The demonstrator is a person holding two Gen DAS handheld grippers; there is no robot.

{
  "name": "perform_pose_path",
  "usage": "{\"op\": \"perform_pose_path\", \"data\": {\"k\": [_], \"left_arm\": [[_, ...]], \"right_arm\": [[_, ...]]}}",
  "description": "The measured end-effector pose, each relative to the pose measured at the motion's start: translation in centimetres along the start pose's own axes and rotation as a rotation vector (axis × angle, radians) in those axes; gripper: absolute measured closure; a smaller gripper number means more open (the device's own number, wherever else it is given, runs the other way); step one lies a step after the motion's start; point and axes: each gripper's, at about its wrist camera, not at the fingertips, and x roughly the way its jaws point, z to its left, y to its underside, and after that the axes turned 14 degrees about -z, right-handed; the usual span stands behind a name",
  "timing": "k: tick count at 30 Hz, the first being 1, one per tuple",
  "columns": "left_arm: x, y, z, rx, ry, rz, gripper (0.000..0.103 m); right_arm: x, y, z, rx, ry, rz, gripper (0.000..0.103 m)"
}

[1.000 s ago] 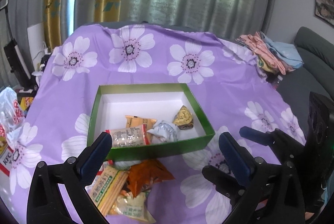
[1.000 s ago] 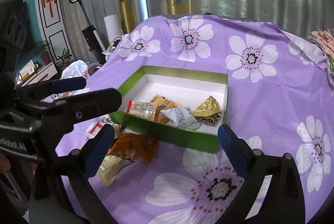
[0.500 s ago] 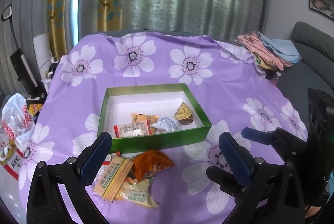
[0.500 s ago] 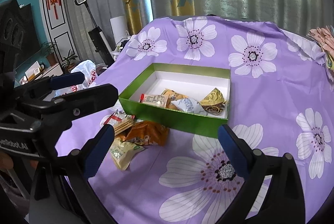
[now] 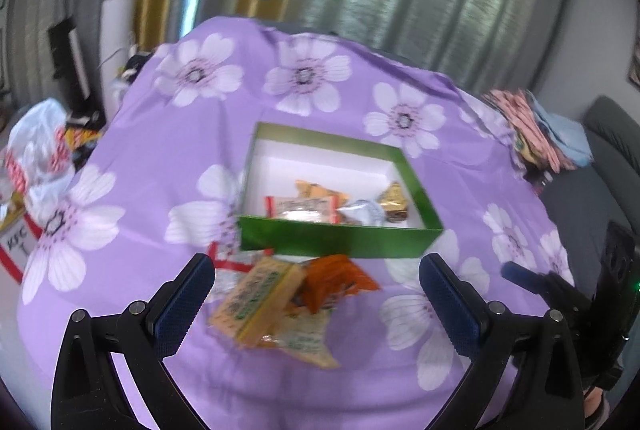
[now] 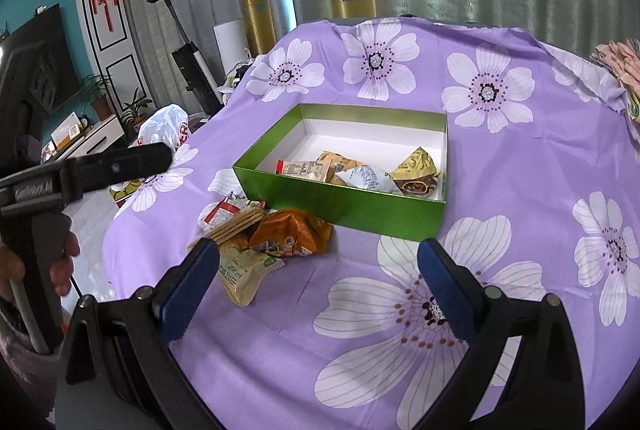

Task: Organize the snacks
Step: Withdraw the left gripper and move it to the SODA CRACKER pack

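I hold both units above the bench, jaws spread and empty: the left hand-held gripper over the loose pile, the right hand-held gripper beside it. Four snacks lie in the green box; the cracker pack, orange packet and pale green packet overlap just outside its near wall. Risk: because the packets overlap, closing on one may drag a neighbour or pinch the purple cloth. The left view is blurred, so I judge alignment there unreliable.

L gripper swung left, now over loose snack pile.
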Motion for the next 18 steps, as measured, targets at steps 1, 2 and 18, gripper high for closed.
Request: {"op": "perform_pose_path", "data": {"k": [1, 2, 18], "left_arm": [[-0.1, 0.1, 0.5, -0.006, -0.007, 0.002, 0.001], [-0.2, 0.2, 1.0, -0.01, -0.01, 0.006, 0.001], [1.3, 5.3, 5.5, -0.128, 0.049, 0.144, 0.001]], "right_arm": [[0.1, 0.1, -0.1, 0.005, -0.001, 0.003, 0.003], [0.1, 0.3, -0.1, 0.009, -0.004, 0.008, 0.003], [2.8, 3.8, 2.0, 0.002, -0.101, 0.118, 0.003]]}}
